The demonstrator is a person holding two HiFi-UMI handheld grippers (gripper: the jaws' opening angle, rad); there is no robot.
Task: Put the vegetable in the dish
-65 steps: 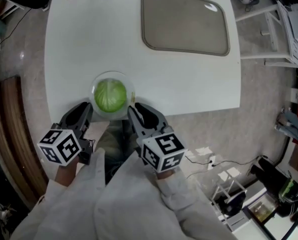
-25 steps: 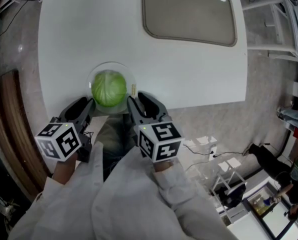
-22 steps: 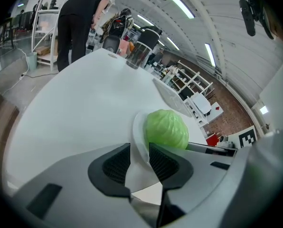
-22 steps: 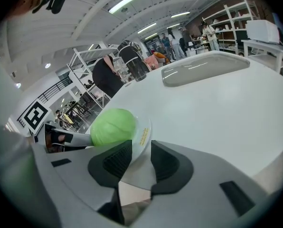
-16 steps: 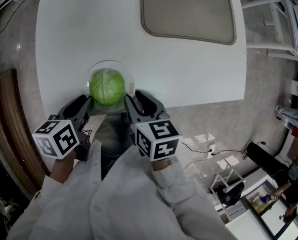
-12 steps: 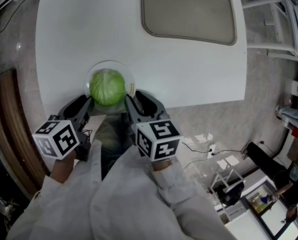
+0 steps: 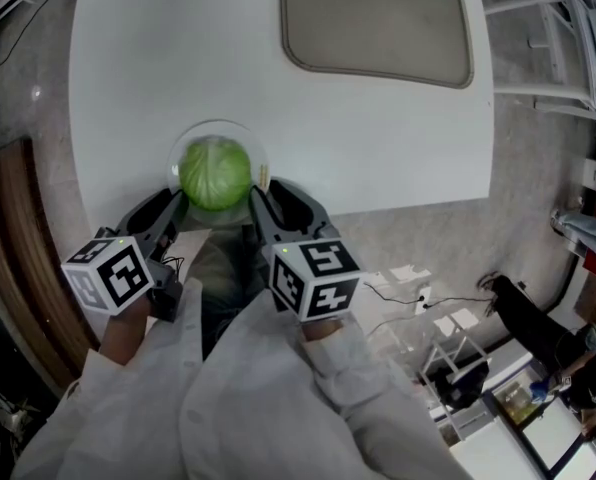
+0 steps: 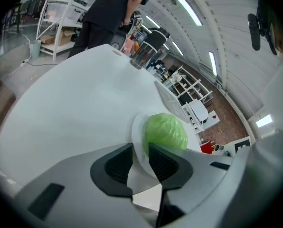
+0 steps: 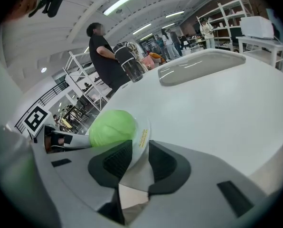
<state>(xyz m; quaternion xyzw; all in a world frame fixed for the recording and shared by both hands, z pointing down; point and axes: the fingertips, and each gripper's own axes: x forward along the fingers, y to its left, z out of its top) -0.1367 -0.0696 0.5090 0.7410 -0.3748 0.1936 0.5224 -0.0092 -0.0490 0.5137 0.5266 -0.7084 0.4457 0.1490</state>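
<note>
Left gripper (image 8: pixel 140 152) has its two dark ribbed jaws pinched on the rim of the clear dish (image 8: pixel 136 127); the thin transparent wall runs straight through the narrow gap between the pads. Right gripper (image 9: pixel 140 156) clamps the same dish on the opposite side, its jaws closed on the rim just below a small yellow sticker (image 9: pixel 142 137) on the wall.

Inside the dish lies the only thing it holds, a round pale-green cabbage (image 7: pixel 216 174) that fills most of the bowl and rises above the rim. In the head view the dish sits between the two gripper noses. It is over the near edge of the white table (image 7: pixel 358 138), and whether it rests on the top or is raised off it cannot be told.

Beyond the dish, well apart from it across bare white tabletop, a shallow grey-beige tray (image 7: pixel 378 23) with rounded corners lies empty at the far side. Farther from the dish than the tray, a dark tumbler (image 9: pixel 132 70) stands upright near the far edge. A person in black (image 9: pixel 103 56) stands behind the tumbler.

On the near side of the dish, each gripper's marker cube (image 7: pixel 313 278) points up at the camera, and white sleeves (image 7: pixel 228 398) run back from the handles.
</note>
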